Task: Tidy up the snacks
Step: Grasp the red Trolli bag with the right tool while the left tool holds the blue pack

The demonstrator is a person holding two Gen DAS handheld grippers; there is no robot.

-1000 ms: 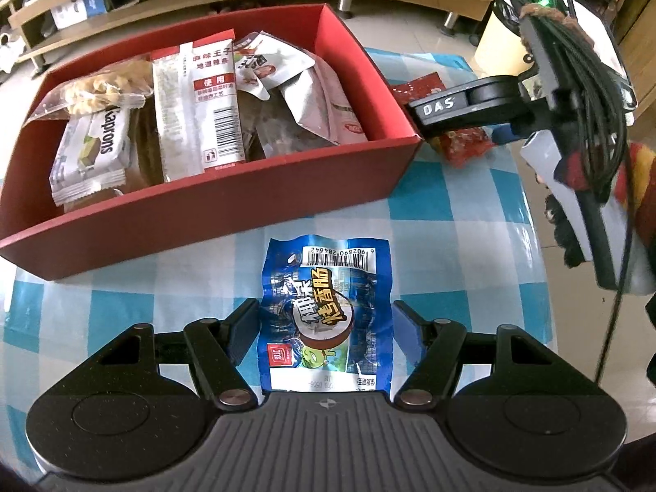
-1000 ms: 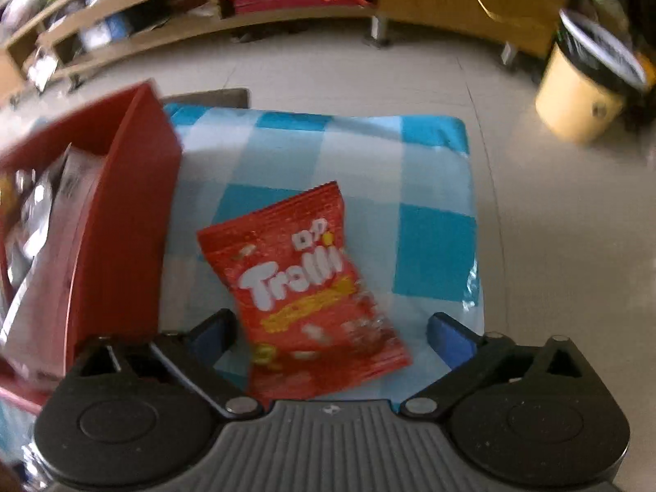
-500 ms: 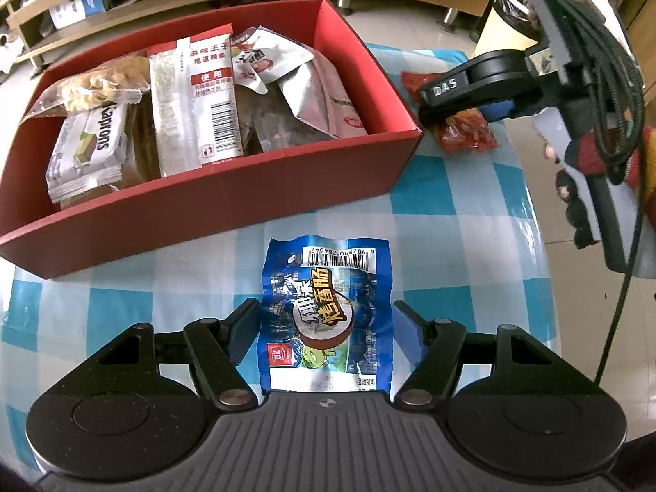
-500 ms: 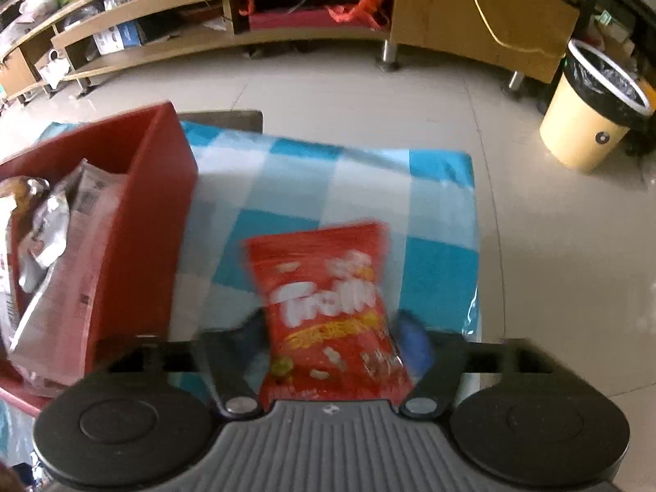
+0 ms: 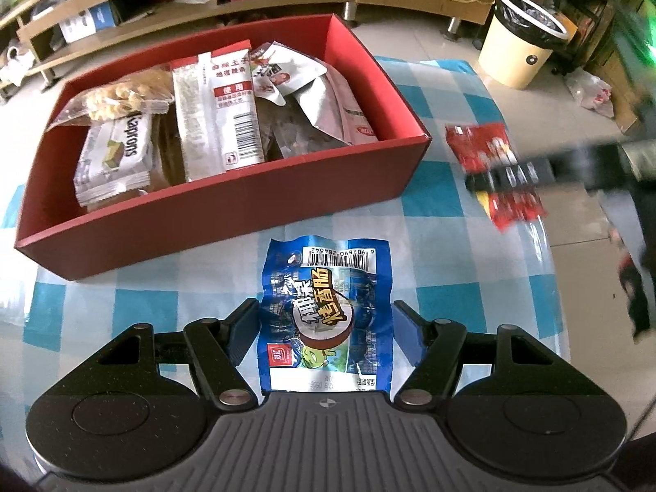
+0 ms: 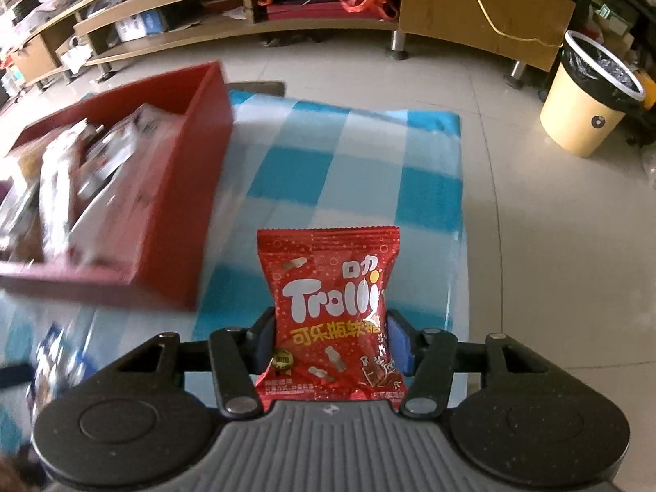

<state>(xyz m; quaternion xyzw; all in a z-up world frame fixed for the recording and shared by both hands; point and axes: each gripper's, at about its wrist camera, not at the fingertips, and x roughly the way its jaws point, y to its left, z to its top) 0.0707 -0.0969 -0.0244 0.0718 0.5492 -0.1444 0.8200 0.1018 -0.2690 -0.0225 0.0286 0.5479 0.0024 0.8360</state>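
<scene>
A blue snack packet [image 5: 326,287] sits upright between the fingers of my left gripper [image 5: 326,303], which is shut on its two side edges just in front of the red box [image 5: 246,201]. The box holds several snack packets, among them a white Kaprons pack [image 5: 115,156]. My right gripper [image 6: 330,313] is closing, and its blue pads press both sides of a red Trolli gummy packet [image 6: 328,287], held above the checked tablecloth [image 6: 348,164]. In the left wrist view that gripper [image 5: 512,172] is a blur right of the box, with the red packet [image 5: 479,143] in it.
The red box [image 6: 172,221] lies left of the right gripper. The blue-and-white cloth [image 5: 451,221] ends at the table's right edge, with tiled floor beyond. A cream waste bin [image 6: 586,102] stands on the floor at the far right. Low wooden shelves run along the back.
My right gripper's jaws have shut on the Trolli packet, which lay flat on the cloth, and lifted it off the table. My left gripper and the blue packet have not moved.
</scene>
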